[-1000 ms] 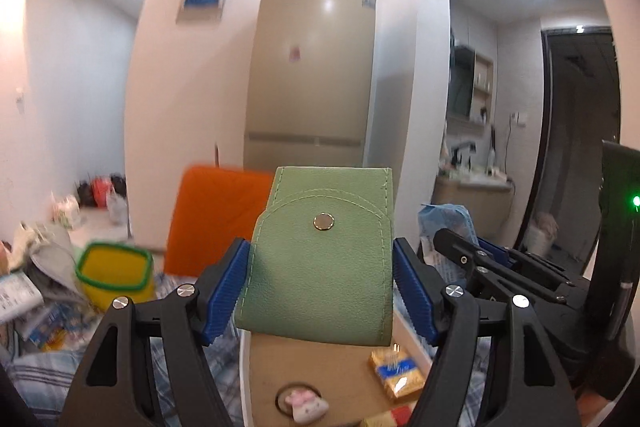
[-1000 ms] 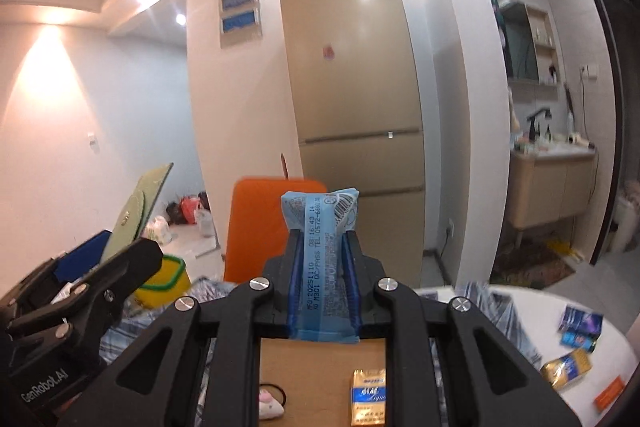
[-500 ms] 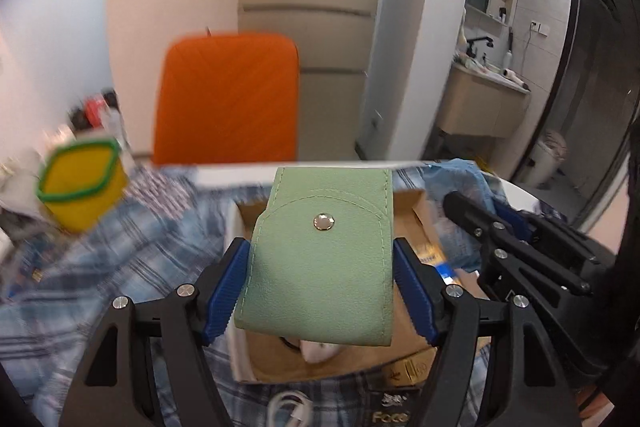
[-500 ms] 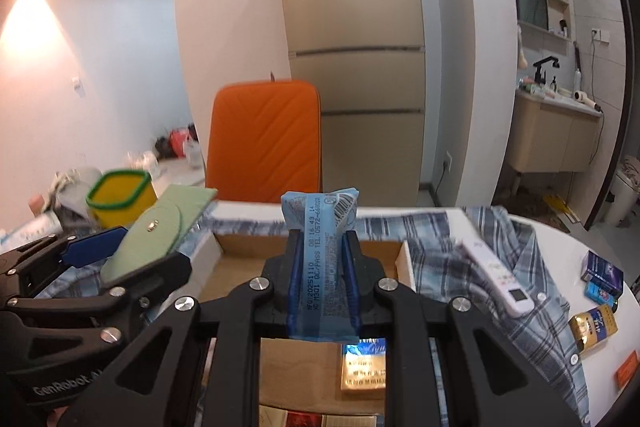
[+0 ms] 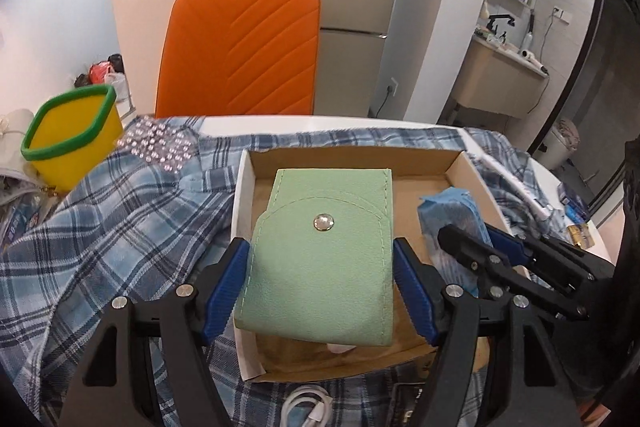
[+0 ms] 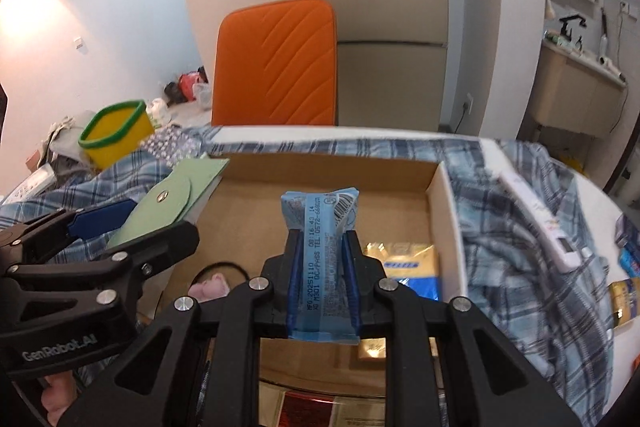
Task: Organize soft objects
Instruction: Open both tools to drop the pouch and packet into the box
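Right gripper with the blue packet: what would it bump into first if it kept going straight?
Probably the brown floor of the open cardboard box; the right gripper points down into it, though depth is hard to judge.

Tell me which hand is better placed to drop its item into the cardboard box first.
Probably the right. Its gripper holds the blue packet over bare floor in the middle of the box, while the left gripper holds the green pouch nearer the box's left wall.

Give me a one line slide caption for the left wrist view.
Left claw grips a green snap pouch above the cardboard box, beside the right claw holding a blue packet.
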A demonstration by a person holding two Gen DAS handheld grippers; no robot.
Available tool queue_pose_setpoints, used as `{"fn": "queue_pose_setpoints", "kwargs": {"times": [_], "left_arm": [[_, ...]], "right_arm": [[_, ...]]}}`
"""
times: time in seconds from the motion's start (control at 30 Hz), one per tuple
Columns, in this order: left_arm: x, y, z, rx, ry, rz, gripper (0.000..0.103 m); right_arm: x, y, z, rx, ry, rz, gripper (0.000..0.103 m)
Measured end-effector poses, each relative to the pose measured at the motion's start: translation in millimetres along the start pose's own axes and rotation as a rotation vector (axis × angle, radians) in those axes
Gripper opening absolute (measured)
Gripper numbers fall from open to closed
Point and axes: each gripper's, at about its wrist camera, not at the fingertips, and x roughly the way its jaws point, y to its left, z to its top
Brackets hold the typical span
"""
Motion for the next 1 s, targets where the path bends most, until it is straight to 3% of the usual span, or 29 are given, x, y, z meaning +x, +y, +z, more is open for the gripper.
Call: {"fn": "queue_pose_setpoints", "kwargs": {"times": [0.2,0.43,0.47,0.53,0.87,1.0], "left_arm": [[9.5,4.4,-4.1,-0.01,0.022,0.016,0.073],[5.1,0.7,-5.9,0.007,-0.045,0.027,0.075],[1.4,0.7,-5.2,0.008,-0.064,0.019,0.076],[-6.5,0.5,-4.4,0.008,-0.111,0.014,0.085],[-51.8,-2.7,-3.9,0.017,-0.34,-0.085,0.087],[-77.3,-10.0,-7.3,0.047,-0.457,-0.05,0.087]], "right_arm": [[13.3,3.9,-6.5,-0.003,0.053,0.01,0.019],[15.1,-0.4,-7.4,0.01,0.059,-0.02,0.025],[15.3,-1.0,-7.1,0.01,0.056,-0.024,0.028],[13.6,-3.1,-6.4,0.015,0.048,-0.028,0.043],[4.3,-7.5,-3.1,0.015,0.021,-0.05,0.049],[-7.6,-9.3,2.4,0.011,-0.021,-0.068,0.05]]}}
